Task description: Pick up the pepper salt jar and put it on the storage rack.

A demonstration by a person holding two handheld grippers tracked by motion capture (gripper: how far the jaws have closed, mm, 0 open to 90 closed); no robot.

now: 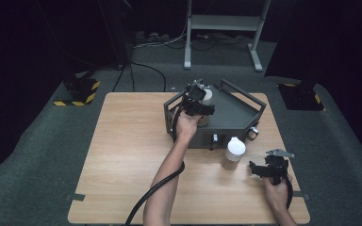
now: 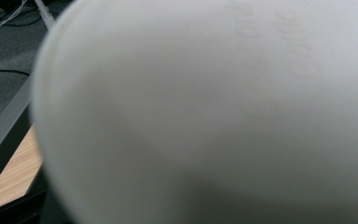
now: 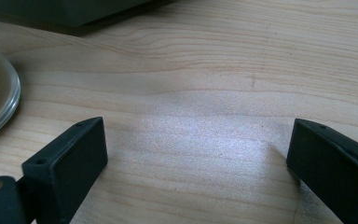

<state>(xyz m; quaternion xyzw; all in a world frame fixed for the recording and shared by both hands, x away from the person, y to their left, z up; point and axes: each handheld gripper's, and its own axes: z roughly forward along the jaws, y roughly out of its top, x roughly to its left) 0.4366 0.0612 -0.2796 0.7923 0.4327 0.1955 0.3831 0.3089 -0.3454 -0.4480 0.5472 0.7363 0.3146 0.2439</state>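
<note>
Forearm stretched forward, left gripper sits at a white-lidded jar in the grey tray; its grip cannot be told; right gripper gapes empty over the table, beside another jar.

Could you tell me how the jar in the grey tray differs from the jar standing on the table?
The jar in the tray is at the left tongs, inside the grey tray; the jar on the table stands free on the wooden table, apart from the open right tongs. The tray jar is largely hidden by the hand; the table jar shows whole. Both have white lids.
</note>
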